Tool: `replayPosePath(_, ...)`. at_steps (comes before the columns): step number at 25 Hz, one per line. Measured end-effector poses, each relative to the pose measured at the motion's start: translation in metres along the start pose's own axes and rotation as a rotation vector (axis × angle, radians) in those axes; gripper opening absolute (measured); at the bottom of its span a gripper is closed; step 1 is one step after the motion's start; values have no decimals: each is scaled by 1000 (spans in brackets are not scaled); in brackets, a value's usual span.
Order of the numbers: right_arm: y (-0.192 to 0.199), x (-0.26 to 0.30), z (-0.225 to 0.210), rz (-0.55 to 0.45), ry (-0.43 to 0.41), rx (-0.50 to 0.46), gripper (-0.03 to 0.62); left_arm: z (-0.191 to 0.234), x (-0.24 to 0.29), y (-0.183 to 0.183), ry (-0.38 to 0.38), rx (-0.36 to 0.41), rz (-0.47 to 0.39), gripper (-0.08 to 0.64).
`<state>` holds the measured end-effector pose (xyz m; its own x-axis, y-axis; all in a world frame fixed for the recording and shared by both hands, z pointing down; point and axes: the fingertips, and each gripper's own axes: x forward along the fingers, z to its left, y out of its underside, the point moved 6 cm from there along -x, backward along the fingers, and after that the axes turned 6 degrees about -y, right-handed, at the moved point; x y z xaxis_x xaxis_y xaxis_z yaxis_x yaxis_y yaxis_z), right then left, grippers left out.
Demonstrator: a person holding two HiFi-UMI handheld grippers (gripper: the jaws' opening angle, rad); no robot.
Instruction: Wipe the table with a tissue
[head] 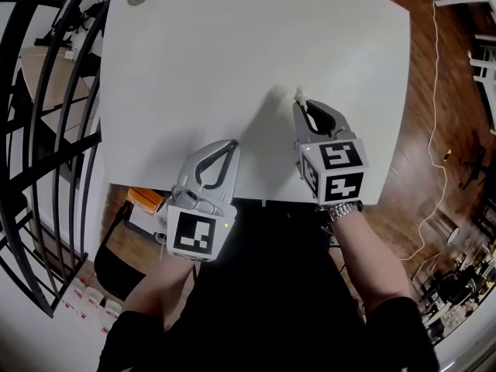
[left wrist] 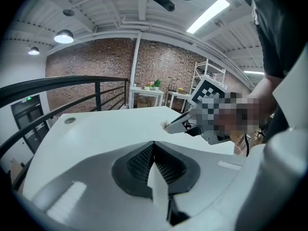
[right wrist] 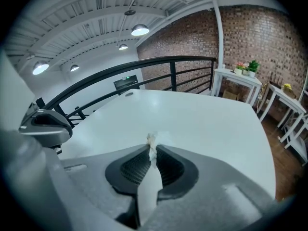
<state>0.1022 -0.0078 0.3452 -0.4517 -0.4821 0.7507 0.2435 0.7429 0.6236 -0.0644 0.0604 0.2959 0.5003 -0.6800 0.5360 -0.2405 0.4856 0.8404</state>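
Right hand-held gripper (head: 300, 104) clenched on tissue wad (head: 298, 94) poking past tips; keep wad pressed to counter (head: 232, 53) just ahead, sweep evenly. Left hand-held gripper (head: 232, 144) closed, empty.

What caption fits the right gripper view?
Right gripper, jaws shut on a crumpled white tissue scrap, held over the white table.

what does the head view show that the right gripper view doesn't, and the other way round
Only the head view: the wristwatch and the wooden floor. Only the right gripper view: the brick wall and ceiling lamps. Both: the white table, the black railing, and the tissue pinched in the shut right gripper.
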Motion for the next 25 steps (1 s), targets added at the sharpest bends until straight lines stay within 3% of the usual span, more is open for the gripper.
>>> replayPosePath(11, 5, -35, 29, -41, 11, -19, 26, -6, -21, -7, 26, 23, -48, 17)
replayPosePath(25, -8, -103, 49, -149, -167, -170, 28, -44, -44, -40, -113, 12, -124, 17)
